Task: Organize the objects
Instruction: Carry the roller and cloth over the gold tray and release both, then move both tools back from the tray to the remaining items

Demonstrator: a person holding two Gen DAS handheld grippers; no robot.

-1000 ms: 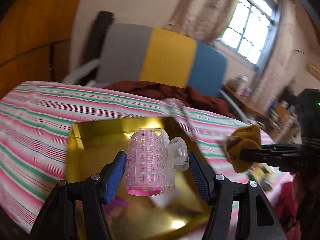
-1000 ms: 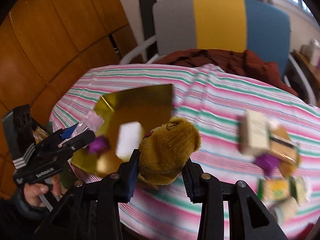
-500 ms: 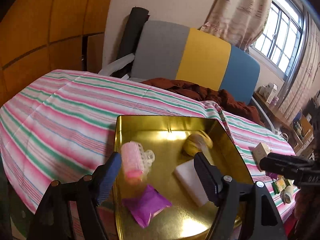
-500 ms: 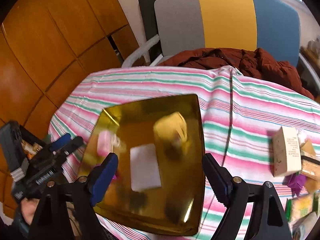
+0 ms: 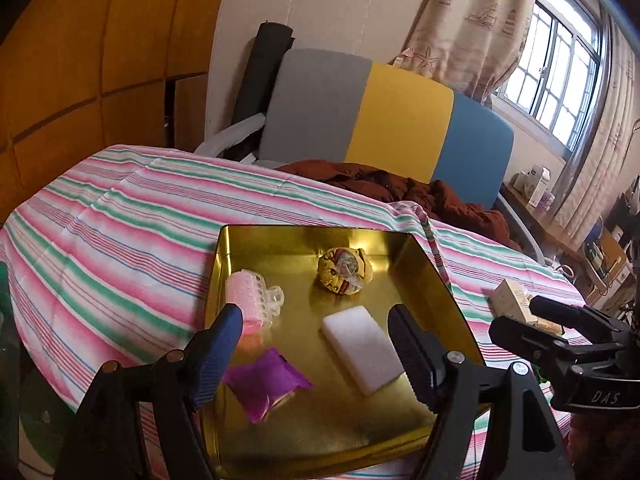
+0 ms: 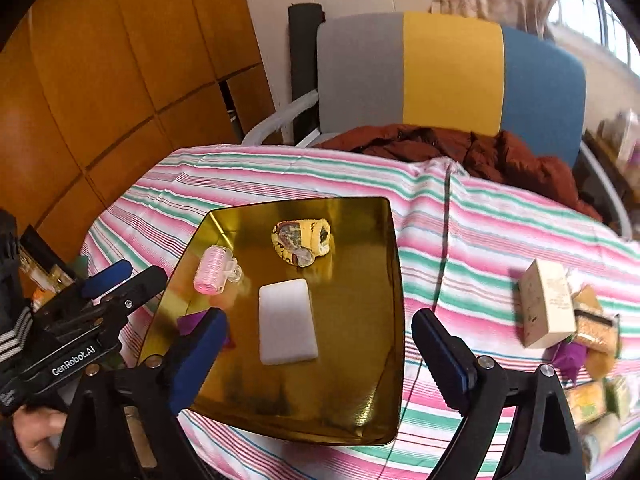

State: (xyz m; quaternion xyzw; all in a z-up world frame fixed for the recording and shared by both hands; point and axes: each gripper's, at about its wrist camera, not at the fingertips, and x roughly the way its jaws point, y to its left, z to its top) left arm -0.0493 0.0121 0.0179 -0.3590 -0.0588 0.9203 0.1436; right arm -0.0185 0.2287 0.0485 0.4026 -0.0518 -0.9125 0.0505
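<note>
On the striped tabletop, gold tray: contents listed below.
Gold tray (image 6: pixel 372 412): square, shiny, resting flat on the pink, green and white cloth (image 6: pixel 472 240).
Pink hair roller (image 6: pixel 214 270): lying on its side near the tray's left wall, clear clip attached.
Yellow knitted pouch (image 6: pixel 301 242): at the tray's far middle, apart from the roller.
White foam block (image 6: pixel 287 322): flat at tray centre, nearer than the pouch.
Purple packet (image 5: pixel 262 382): in the tray's near left corner, just beside the roller.
Left gripper (image 5: pixel 316 354): jaws spread wide, holding nothing, over the tray's near edge.
Right gripper (image 6: pixel 316 354): jaws spread wide, holding nothing, over the tray.
Cream box (image 6: pixel 546 308): upright on the cloth, right of the tray, among small packets (image 6: pixel 596 334).
Chair (image 6: pixel 448 72): grey, yellow and blue back, behind the tabletop; brown jacket (image 6: pixel 460 152) on its seat.
</note>
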